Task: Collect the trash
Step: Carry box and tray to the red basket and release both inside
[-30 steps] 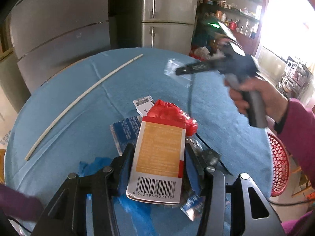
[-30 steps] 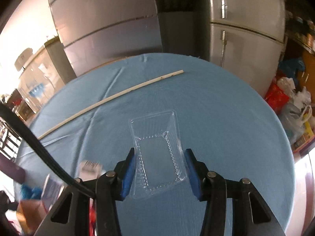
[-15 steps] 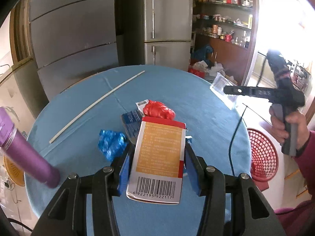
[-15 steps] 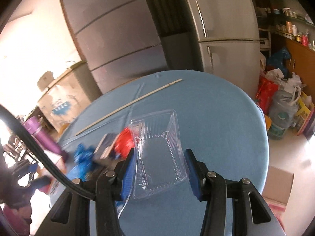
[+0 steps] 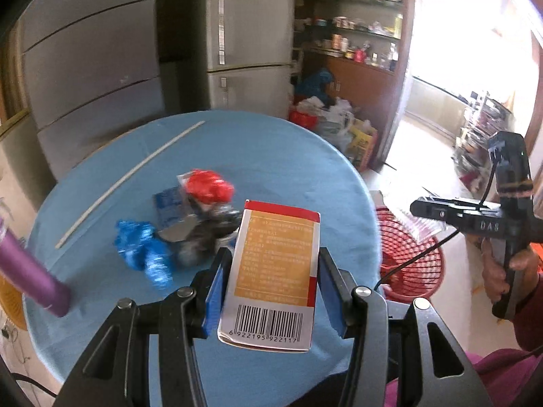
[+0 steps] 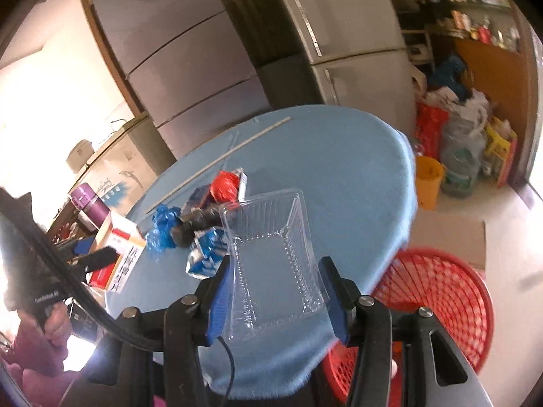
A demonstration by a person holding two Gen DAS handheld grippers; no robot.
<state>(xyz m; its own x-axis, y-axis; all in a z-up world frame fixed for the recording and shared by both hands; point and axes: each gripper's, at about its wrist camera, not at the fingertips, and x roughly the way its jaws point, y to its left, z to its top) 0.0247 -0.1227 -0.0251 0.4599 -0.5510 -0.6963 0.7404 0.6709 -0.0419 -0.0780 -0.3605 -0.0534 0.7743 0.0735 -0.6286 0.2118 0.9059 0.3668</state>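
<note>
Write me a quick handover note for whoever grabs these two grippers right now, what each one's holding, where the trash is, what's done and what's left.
Left gripper: shut on the orange-and-white carton, held above the blue table.
Right gripper: holds the clear plastic tray between its pads, out past the table edge by the red basket.
Done: both pieces are lifted off the table; neither is in the basket yet.
Left: drop the tray, then the carton, into the basket. On the table remain the red wrapper, the blue wrapper, the packets between them and a long white stick.
</note>
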